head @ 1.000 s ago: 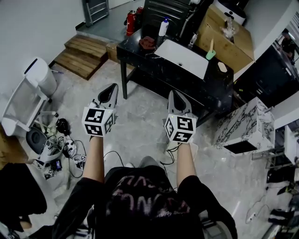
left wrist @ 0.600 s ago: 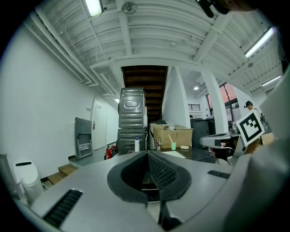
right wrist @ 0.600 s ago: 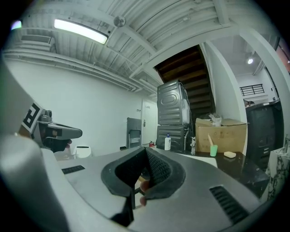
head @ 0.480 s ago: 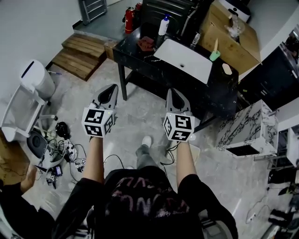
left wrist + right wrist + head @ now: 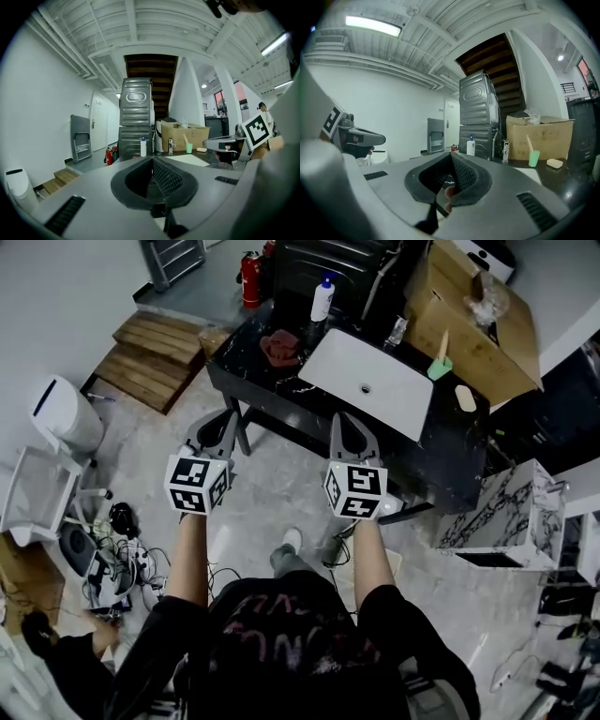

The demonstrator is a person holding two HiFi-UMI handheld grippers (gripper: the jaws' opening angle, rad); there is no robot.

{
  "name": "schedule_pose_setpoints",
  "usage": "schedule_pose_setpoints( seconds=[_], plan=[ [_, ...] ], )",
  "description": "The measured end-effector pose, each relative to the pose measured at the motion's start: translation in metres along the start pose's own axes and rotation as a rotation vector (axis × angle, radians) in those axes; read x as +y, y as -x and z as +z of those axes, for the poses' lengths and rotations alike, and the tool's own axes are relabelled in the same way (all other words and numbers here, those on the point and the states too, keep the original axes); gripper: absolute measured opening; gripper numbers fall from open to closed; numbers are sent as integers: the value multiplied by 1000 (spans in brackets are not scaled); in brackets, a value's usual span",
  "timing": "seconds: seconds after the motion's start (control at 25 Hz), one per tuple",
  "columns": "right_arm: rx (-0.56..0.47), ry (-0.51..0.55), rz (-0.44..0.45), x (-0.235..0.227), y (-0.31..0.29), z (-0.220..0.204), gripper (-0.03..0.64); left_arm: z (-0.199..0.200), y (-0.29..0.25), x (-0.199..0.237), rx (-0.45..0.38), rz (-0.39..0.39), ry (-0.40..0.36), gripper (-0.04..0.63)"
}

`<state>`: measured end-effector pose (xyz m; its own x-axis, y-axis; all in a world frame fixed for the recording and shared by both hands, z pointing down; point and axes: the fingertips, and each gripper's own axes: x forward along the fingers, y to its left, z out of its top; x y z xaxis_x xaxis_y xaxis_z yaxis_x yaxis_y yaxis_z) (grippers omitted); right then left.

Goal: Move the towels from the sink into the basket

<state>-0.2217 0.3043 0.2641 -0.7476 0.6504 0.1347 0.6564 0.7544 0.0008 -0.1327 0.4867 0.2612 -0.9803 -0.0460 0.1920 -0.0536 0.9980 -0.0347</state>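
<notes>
A white rectangular sink (image 5: 367, 382) is set in a black marble counter (image 5: 246, 354) ahead of me. No towel shows inside the sink. A crumpled reddish towel (image 5: 279, 346) lies on the counter left of it. My left gripper (image 5: 228, 418) hovers over the counter's front left corner, shut and empty; in its own view (image 5: 152, 159) the jaws meet at the tip. My right gripper (image 5: 346, 422) hangs at the counter's front edge below the sink, also shut with nothing in it (image 5: 451, 156). I cannot make out a basket for certain.
On the counter stand a white bottle (image 5: 322, 298), a green cup (image 5: 439, 366) and a soap bar (image 5: 465, 397). A cardboard box (image 5: 469, 310) sits behind. Wooden steps (image 5: 150, 348), a white bin (image 5: 66, 413), floor cables (image 5: 122, 563) and a marble cabinet (image 5: 497, 512) surround me.
I have stepped toward the counter, so the sink and counter have come closer to both grippers. Both grippers have stayed shut and level.
</notes>
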Motion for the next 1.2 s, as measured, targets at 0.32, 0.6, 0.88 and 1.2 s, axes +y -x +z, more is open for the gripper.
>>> schedule_pose_setpoints(
  seconds=[0.32,0.6,0.88,1.2],
  plan=[
    [17,-15,25,-47,-82,7,15,13,-88,19,19,15,9,17],
    [34,-19,35,-62,-123,6,15,14,-135,29,41,4,16,17],
    [52,-26,3,-75,-166,4,15,8,-192,53,69,-35,17,17],
    [87,-46,-66,-90,-223,-8,15,-15,-273,86,153,-141,19,58]
  ],
)
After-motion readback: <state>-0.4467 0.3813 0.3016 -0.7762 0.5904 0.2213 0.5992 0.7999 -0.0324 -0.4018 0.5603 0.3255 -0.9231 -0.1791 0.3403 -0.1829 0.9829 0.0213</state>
